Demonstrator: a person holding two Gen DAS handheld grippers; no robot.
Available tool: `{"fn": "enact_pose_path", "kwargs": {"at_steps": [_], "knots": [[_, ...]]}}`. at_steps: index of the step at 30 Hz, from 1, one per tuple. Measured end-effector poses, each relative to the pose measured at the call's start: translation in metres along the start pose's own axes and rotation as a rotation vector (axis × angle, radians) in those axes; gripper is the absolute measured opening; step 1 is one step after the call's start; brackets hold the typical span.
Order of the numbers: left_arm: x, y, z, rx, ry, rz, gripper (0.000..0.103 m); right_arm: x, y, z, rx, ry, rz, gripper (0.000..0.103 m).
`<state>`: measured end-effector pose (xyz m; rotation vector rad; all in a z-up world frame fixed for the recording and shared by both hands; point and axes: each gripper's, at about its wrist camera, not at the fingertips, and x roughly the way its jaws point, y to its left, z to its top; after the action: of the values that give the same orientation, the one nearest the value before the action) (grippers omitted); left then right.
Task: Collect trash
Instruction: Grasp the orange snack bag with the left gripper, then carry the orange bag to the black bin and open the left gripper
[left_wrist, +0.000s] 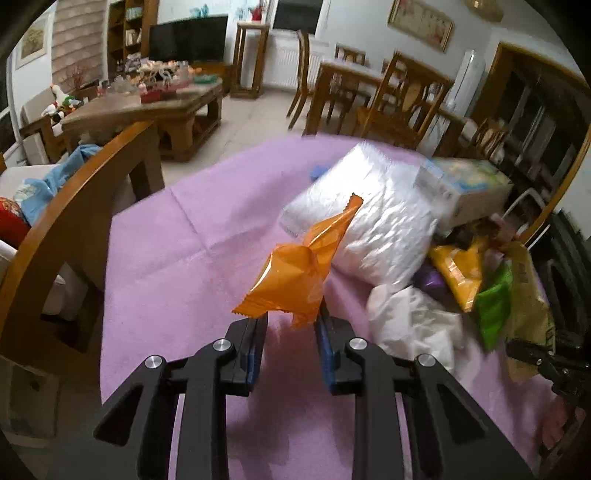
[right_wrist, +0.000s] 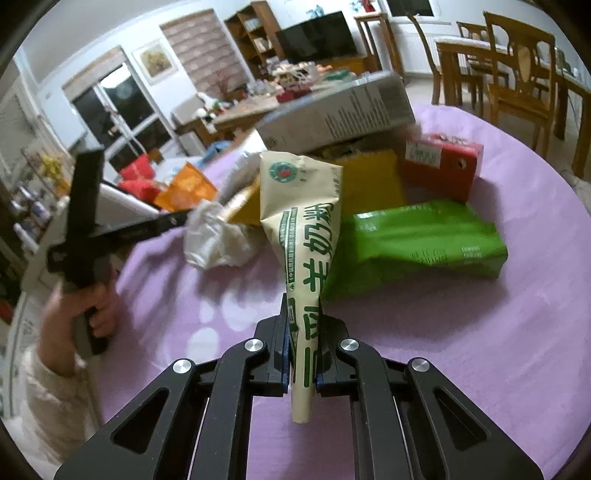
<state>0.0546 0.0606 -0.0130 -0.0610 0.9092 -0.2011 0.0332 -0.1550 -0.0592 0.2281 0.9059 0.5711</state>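
Soft, even indoor light fills both views, somewhat dim, with a cool cast. On the pink-clothed table (right_wrist: 480, 332) the shadows are faint and diffuse, darkest just under the green packet (right_wrist: 424, 240) and around the right hand-held gripper (right_wrist: 301, 350). Pale patches of glare sit left of that gripper. Motion blur smears the silver bag (left_wrist: 373, 221) and the litter right of it. Fisheye bending curves the table rim and furniture, and black vignetting closes the corners.
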Motion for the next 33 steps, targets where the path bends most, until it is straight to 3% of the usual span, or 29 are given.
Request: {"fn": "enact_pose_path", "kwargs": {"at_steps": [6, 11, 19, 25, 28, 33], "knots": [[-0.042, 0.002, -0.012, -0.062, -0.094, -0.098, 0.025, -0.033, -0.005, -0.004, 0.022, -0.046, 0.102, 0.010], [-0.071, -0.042, -0.015, -0.003, -0.116, -0.199, 0.026, -0.078, -0.028, -0.011, 0.029, -0.115, 0.081, 0.010], [-0.046, -0.180, -0.001, 0.161, -0.049, -0.413, 0.026, -0.181, -0.125, -0.044, 0.168, -0.280, -0.082, 0.010], [0.002, -0.318, 0.000, 0.317, 0.061, -0.625, 0.026, -0.266, -0.211, -0.106, 0.305, -0.395, -0.275, 0.010], [0.030, -0.380, -0.004, 0.392, 0.122, -0.695, 0.026, -0.290, -0.245, -0.134, 0.367, -0.415, -0.350, 0.010], [0.064, -0.443, -0.013, 0.468, 0.211, -0.755, 0.026, -0.310, -0.298, -0.181, 0.457, -0.410, -0.404, 0.010]]}}
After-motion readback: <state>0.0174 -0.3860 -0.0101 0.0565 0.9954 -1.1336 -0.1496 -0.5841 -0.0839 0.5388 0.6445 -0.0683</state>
